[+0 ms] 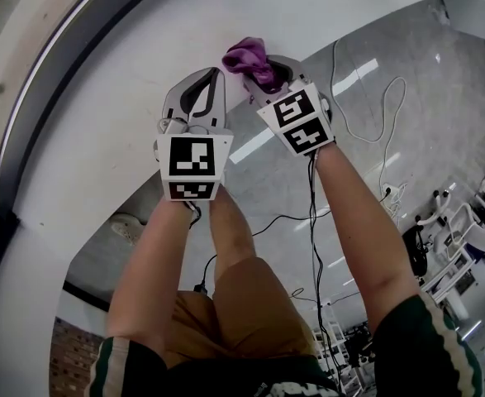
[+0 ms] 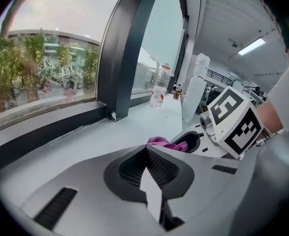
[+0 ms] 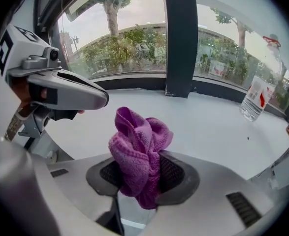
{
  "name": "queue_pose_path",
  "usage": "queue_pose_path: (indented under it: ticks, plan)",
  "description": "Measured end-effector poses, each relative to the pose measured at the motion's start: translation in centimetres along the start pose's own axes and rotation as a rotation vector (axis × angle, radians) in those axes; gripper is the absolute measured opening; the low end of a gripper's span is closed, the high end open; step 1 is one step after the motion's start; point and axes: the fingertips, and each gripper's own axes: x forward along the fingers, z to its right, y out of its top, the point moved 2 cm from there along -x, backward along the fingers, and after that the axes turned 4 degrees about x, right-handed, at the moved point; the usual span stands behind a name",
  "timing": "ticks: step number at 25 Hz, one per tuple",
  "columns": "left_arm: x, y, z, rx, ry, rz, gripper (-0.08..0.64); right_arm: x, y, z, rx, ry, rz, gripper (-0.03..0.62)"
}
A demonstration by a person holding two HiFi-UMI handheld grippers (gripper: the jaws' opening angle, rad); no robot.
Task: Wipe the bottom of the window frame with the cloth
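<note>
A bunched purple cloth (image 3: 139, 154) is pinched between the jaws of my right gripper (image 3: 140, 178), which is shut on it above the white window sill (image 3: 208, 127). In the head view the cloth (image 1: 249, 59) sticks out ahead of the right gripper (image 1: 268, 77). My left gripper (image 1: 199, 93) hovers beside it to the left, jaws closed with nothing between them; its own view shows the left gripper (image 2: 146, 168) shut and the cloth (image 2: 166, 142) just beyond. The dark window frame's bottom rail (image 3: 134, 82) runs along the far edge of the sill, with a dark upright post (image 3: 179, 38).
A clear plastic water bottle (image 3: 255, 100) stands on the sill at the right; it appears in the left gripper view as the bottle (image 2: 159, 87), near white containers (image 2: 196, 90). Cables (image 1: 366, 114) lie on the grey floor below the sill's edge.
</note>
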Motion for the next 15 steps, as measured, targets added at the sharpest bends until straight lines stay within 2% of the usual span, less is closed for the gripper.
queue_pose_path:
  ticks: [7,10,15]
  plan:
    - [-1.2,0.1,1.4,-0.012,-0.050,0.003,0.006,-0.9,-1.6,-0.4,0.016,-0.010,-0.020,0.166]
    - [-1.4,-0.3,2.1,0.013,-0.085,-0.001,0.006,-0.8,-1.9,-0.5,0.026,-0.011,-0.016,0.166]
    - [-2.0,-1.0,2.4,0.002,-0.083,0.006,0.006,-0.7,-1.9,-0.7,0.051,-0.015,-0.018,0.166]
